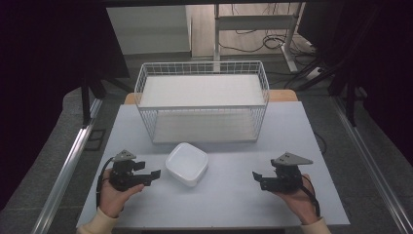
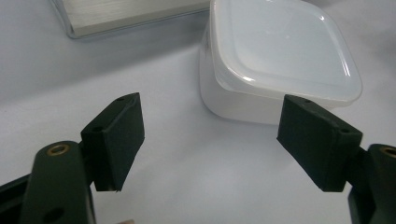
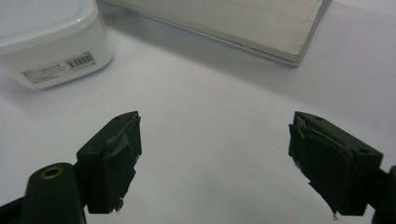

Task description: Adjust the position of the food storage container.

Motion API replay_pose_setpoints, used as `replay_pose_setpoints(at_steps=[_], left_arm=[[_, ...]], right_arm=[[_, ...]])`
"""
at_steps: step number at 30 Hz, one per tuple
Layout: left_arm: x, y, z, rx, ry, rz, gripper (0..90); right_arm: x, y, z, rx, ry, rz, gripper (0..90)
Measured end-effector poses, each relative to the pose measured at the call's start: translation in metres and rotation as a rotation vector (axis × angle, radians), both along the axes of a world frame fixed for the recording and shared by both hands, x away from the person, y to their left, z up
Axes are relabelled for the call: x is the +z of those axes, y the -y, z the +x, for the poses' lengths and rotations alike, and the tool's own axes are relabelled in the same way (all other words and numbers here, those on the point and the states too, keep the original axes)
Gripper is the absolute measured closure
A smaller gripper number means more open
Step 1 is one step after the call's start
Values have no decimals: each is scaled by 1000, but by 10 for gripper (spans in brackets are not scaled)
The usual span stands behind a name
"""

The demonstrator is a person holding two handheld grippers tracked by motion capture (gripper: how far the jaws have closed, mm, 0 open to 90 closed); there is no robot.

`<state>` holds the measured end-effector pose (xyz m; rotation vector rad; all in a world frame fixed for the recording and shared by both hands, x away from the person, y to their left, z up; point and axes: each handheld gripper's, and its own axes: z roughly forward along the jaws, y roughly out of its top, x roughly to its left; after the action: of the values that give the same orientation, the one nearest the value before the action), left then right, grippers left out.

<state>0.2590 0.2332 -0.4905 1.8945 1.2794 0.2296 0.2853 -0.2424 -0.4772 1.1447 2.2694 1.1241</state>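
A white lidded plastic box (image 1: pixel 187 163) rests on the grey table (image 1: pixel 224 195), in front of a white wire rack (image 1: pixel 202 100). My left gripper (image 1: pixel 152 174) is just left of the box, open, its jaws pointing at it. In the left gripper view the box (image 2: pixel 280 60) lies close ahead of my left gripper (image 2: pixel 224 140), nothing between the jaws. My right gripper (image 1: pixel 256 179) is open well to the right of the box. In the right gripper view my right gripper (image 3: pixel 215 158) is open over bare table, with the box (image 3: pixel 51 42) at upper left, a barcode label on its side.
The wire rack has an upper shelf and a lower board (image 3: pixel 243 23) standing on the table behind the box. The table's front edge (image 1: pixel 214 226) runs near the person's wrists. Cables and desk legs (image 1: pixel 253 34) are on the floor beyond.
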Motion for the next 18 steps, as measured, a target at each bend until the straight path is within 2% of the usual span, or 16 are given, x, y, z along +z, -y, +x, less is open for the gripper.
replay_pose_setpoints(at_steps=[7, 13, 18], left_arm=[[1, 2, 0, -3, 4, 4, 222], [0, 1, 0, -2, 1, 3, 222], [4, -1, -1, -8, 14, -23, 214]], right_arm=[[3, 3, -2, 2, -1, 24, 192], [2, 4, -1, 4, -6, 23, 197], [1, 5, -1, 14, -26, 52, 210]])
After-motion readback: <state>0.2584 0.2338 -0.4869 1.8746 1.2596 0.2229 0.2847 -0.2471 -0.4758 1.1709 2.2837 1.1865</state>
